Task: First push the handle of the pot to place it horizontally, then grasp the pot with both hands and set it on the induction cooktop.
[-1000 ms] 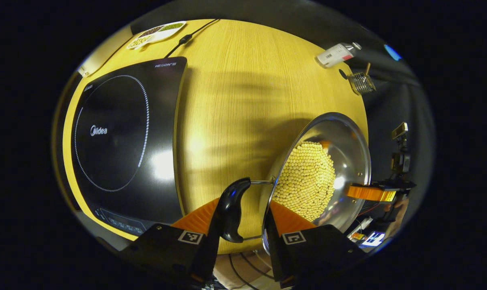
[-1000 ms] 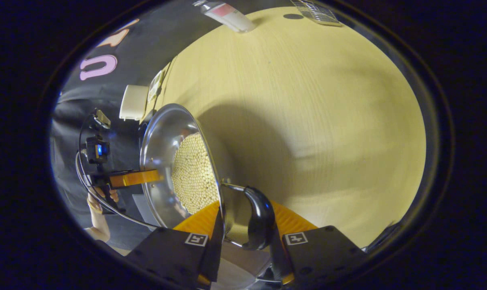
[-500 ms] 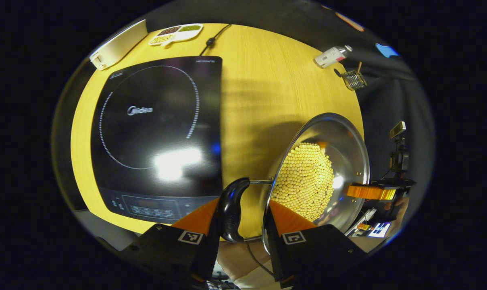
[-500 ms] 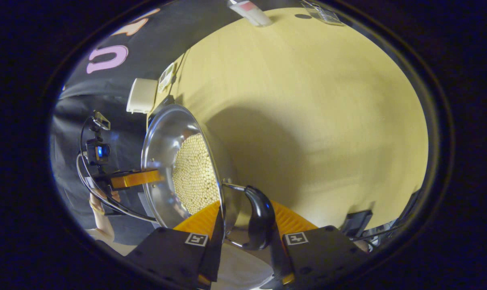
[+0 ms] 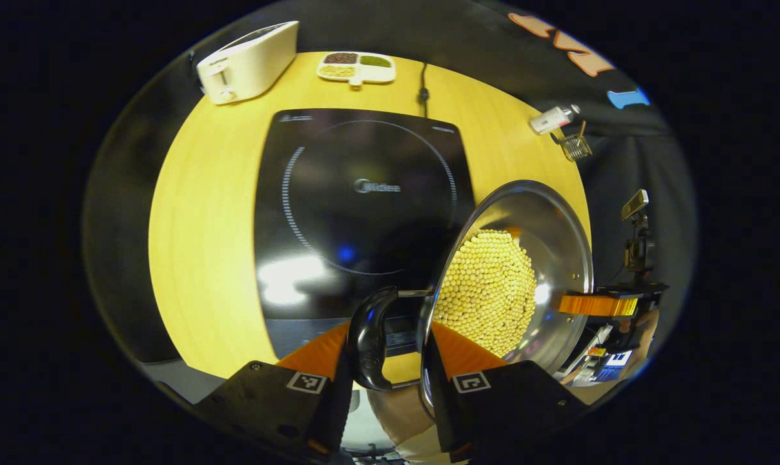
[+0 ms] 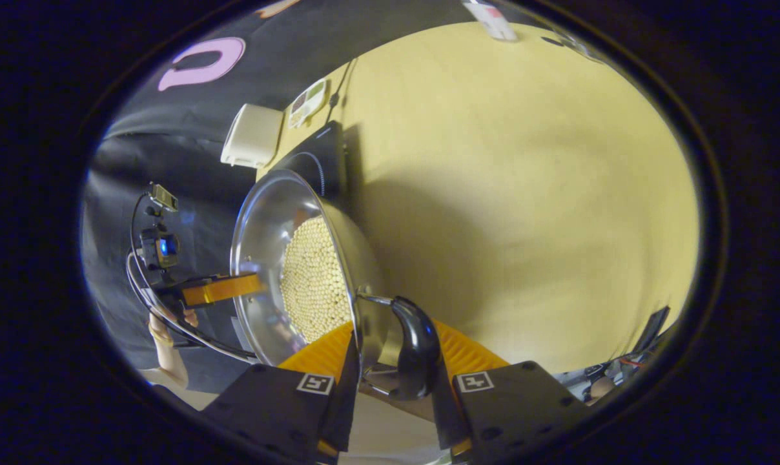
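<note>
While the steel pot (image 5: 545,258) is hanging in the air with its open mouth turned sideways toward both cameras, the left gripper (image 5: 393,361) is closing its jaws narrowly over one of the pot's black side handles (image 5: 369,339) and the rim beside it, one finger lying against the outer face of the handle and the other against the inside of the rim. In the right gripper view the right gripper (image 6: 393,365) is doing the same on the opposite black handle (image 6: 417,349), its jaws drawn in tight, with the handle and the pot's edge pinched between them. Pale yellow beads (image 5: 490,290) are lining the bottom of the pot in a packed layer. Seen from the left gripper view, the pot is sitting at the right of the picture, its rim overlapping the near right corner of the black induction cooktop (image 5: 338,200), which is lying flat on the yellow wooden bench (image 5: 196,226). Beyond the cooktop, at the far edge of the bench, a white appliance (image 5: 248,61) is standing at the left, and a small divided dish (image 5: 356,66) is resting just beside it. A white tube (image 5: 551,119) and a small wire basket (image 5: 576,147) are lying near each other at the far right. A hand (image 6: 170,320) is showing in the right gripper view, gripping the far gripper's handle.
</note>
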The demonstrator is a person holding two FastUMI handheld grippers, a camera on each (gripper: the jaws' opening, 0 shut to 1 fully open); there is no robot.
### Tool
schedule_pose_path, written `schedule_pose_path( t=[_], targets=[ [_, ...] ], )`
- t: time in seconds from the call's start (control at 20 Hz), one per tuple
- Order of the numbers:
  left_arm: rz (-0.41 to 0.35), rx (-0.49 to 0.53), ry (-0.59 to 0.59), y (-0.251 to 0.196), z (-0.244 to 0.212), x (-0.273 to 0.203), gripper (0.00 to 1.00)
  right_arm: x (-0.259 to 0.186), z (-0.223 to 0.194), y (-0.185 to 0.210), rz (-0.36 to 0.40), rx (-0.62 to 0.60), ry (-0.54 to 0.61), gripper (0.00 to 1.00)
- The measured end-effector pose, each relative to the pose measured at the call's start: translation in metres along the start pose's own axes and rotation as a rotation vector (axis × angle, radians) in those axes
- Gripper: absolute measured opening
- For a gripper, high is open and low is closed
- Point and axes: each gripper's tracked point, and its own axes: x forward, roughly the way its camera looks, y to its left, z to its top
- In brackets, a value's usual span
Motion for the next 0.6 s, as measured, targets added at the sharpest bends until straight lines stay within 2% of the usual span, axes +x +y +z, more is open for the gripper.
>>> schedule_pose_path(
  t=[0.05,0.1,0.15,0.2,0.35,0.6],
  targets=[
    [0.005,-0.003,-0.004,0.015,0.002,-0.003,0.58,0.007,0.002,0.013,0.001,-0.011,-0.004,0.54],
    [0.008,-0.006,-0.014,0.029,0.003,-0.006,0.55,0.014,0.006,0.024,0.001,-0.022,-0.010,0.48],
    [0.011,-0.009,-0.023,0.040,0.006,-0.009,0.57,0.020,0.011,0.034,0.002,-0.031,-0.015,0.48],
    [0.013,-0.014,-0.030,0.052,0.008,-0.009,0.56,0.026,0.016,0.044,0.004,-0.033,-0.019,0.54],
    [0.025,-0.039,-0.067,0.079,0.023,-0.014,0.56,0.045,0.036,0.067,0.005,-0.038,-0.031,0.53],
    [0.072,-0.016,-0.135,0.115,0.058,-0.013,0.56,0.071,0.067,0.093,0.016,-0.035,-0.045,0.52]
  ],
)
